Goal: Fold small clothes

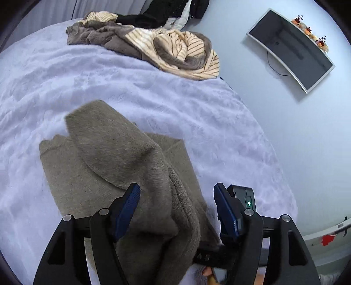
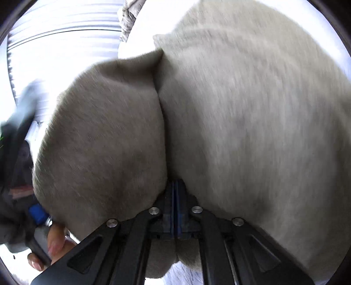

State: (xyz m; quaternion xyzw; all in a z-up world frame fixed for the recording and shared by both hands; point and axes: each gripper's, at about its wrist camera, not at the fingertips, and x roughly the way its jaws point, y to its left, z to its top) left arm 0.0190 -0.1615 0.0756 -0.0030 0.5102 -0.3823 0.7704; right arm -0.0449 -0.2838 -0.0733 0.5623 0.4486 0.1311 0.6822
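Note:
A fuzzy grey-brown garment (image 1: 114, 166) lies partly folded on the lavender bed cover (image 1: 153, 94). A raised fold of it hangs between the wide-open fingers of my left gripper (image 1: 176, 196), which is not clamped on it. In the right wrist view the same garment (image 2: 219, 109) fills the frame, blurred. My right gripper (image 2: 175, 193) is shut on a bunched fold of the garment and holds it lifted. Part of the right gripper (image 1: 241, 199) with a green light shows in the left wrist view, just right of the left gripper's right finger.
A pile of unfolded clothes (image 1: 158, 43), grey fleece and beige striped, lies at the bed's far edge, with black clothes (image 1: 153, 15) behind. A wall TV (image 1: 291, 48) hangs past the bed's right edge. The person's hand (image 2: 54, 243) on the other gripper's handle shows lower left.

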